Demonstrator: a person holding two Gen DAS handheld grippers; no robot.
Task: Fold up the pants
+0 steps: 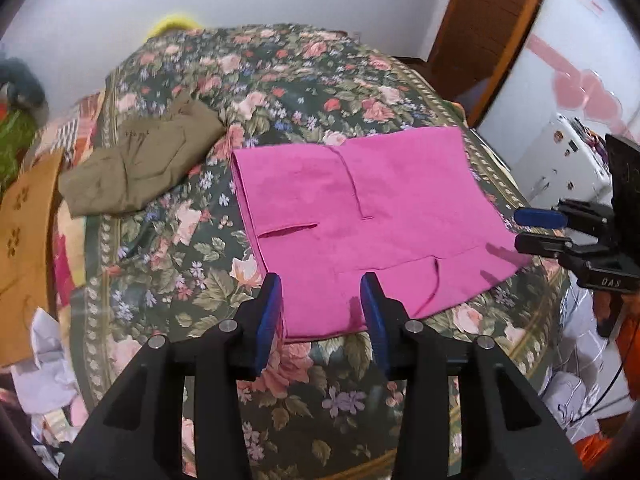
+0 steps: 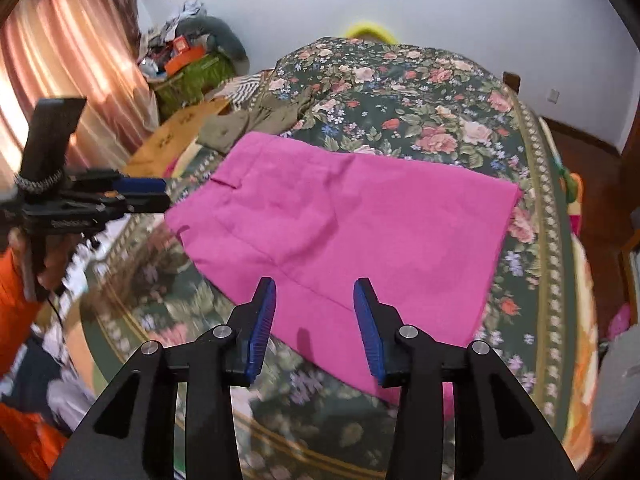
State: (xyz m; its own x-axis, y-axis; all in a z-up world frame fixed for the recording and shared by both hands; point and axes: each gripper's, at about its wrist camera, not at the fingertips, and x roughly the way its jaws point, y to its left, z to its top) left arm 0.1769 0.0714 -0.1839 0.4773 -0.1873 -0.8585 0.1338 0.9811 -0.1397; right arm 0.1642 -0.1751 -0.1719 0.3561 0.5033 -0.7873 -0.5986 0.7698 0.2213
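Observation:
Pink pants lie folded flat in a rough rectangle on the floral bedspread, with pocket slits showing on top. My left gripper hovers over the near left corner of the pants, its blue pads apart and nothing between them. In the right wrist view the same pants spread across the bed. My right gripper is open above their near edge and holds nothing. Each gripper also shows in the other view: the right gripper at the pants' right edge, the left gripper by their left corner.
An olive-brown garment lies crumpled on the bed left of the pants. A cardboard sheet and loose clothes sit off the bed's left side. A wooden door and a white appliance stand to the right. An orange sleeve holds the left gripper.

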